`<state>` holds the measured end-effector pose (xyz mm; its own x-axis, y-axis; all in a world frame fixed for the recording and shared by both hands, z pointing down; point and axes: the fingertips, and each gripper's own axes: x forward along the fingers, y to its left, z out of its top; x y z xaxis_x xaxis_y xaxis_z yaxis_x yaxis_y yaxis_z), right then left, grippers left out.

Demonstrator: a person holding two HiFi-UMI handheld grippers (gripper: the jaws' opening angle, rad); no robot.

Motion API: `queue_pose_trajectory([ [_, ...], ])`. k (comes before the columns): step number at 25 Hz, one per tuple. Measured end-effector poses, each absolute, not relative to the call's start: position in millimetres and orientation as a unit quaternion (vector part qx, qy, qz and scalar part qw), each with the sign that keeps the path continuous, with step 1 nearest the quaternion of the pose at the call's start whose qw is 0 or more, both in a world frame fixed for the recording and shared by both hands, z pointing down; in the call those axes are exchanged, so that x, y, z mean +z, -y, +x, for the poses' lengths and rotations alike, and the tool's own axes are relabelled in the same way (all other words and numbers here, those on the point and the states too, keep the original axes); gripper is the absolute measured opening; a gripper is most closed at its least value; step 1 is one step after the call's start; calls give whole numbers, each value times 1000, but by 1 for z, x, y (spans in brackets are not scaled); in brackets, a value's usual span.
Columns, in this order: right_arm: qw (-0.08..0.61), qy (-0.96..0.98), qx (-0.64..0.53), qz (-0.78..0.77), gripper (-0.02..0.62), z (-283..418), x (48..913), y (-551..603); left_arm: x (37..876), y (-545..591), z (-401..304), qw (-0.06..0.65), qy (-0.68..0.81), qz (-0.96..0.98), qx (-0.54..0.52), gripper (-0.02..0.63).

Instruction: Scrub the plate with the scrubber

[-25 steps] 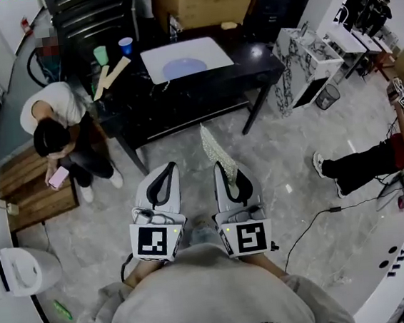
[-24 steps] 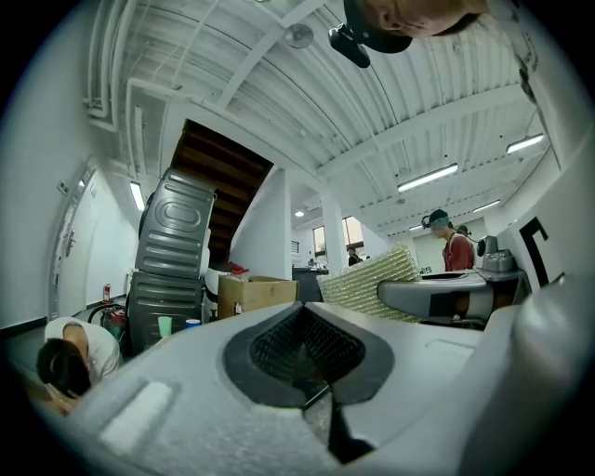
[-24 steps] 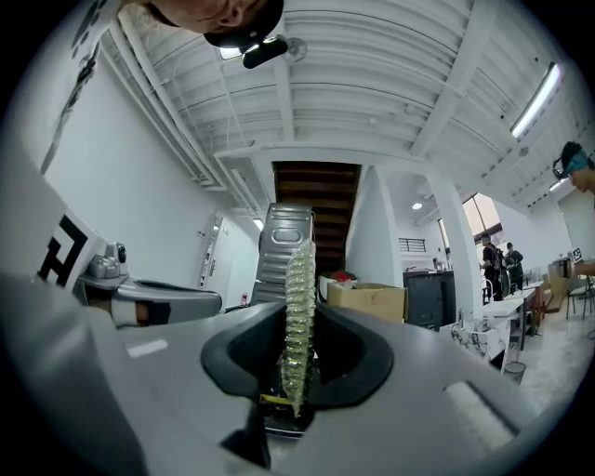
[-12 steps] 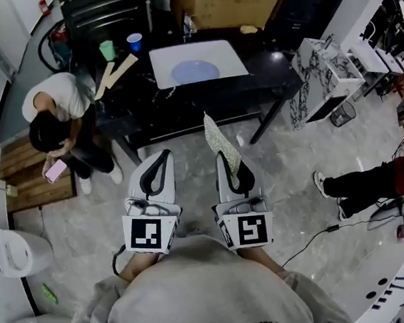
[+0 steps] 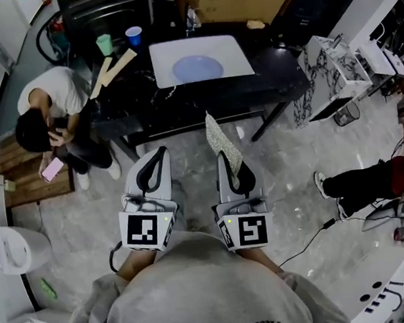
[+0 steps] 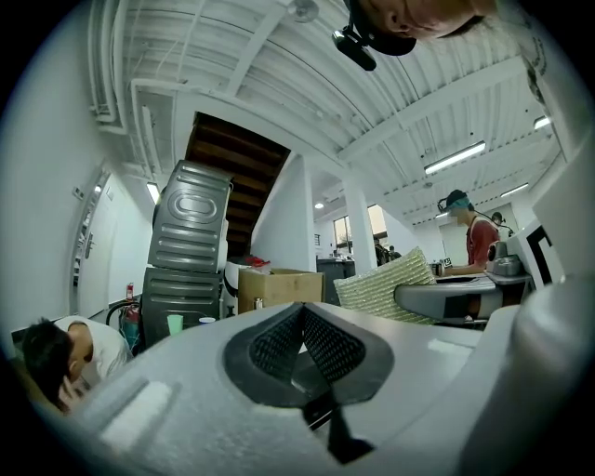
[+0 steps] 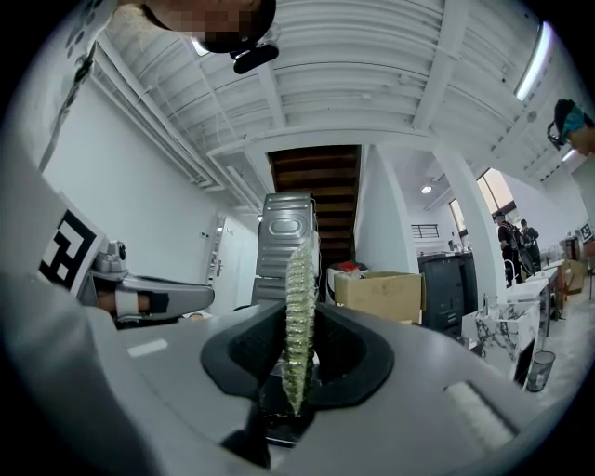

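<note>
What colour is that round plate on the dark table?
Pale blue round plate; the head view shows it best.

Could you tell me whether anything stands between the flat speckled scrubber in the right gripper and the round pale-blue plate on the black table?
Nothing visible does. The right gripper holds the speckled scrubber short of the black table; the pale-blue plate lies uncovered on a white mat, with a green cup off to its left.
</note>
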<state>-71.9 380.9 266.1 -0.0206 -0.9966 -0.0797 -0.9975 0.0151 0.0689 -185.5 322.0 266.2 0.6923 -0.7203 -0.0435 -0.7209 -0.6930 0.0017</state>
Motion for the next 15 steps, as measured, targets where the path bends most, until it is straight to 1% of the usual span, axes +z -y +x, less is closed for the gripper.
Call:
queue_pose_trajectory([
  [5, 3, -699, 44, -714, 72, -56, 276, -341, 271, -280, -169, 8, -372, -928, 17, 6],
  [15, 4, -675, 42, -736, 72, -38, 267, -226, 276, -161, -138, 7, -324, -946, 9, 6],
])
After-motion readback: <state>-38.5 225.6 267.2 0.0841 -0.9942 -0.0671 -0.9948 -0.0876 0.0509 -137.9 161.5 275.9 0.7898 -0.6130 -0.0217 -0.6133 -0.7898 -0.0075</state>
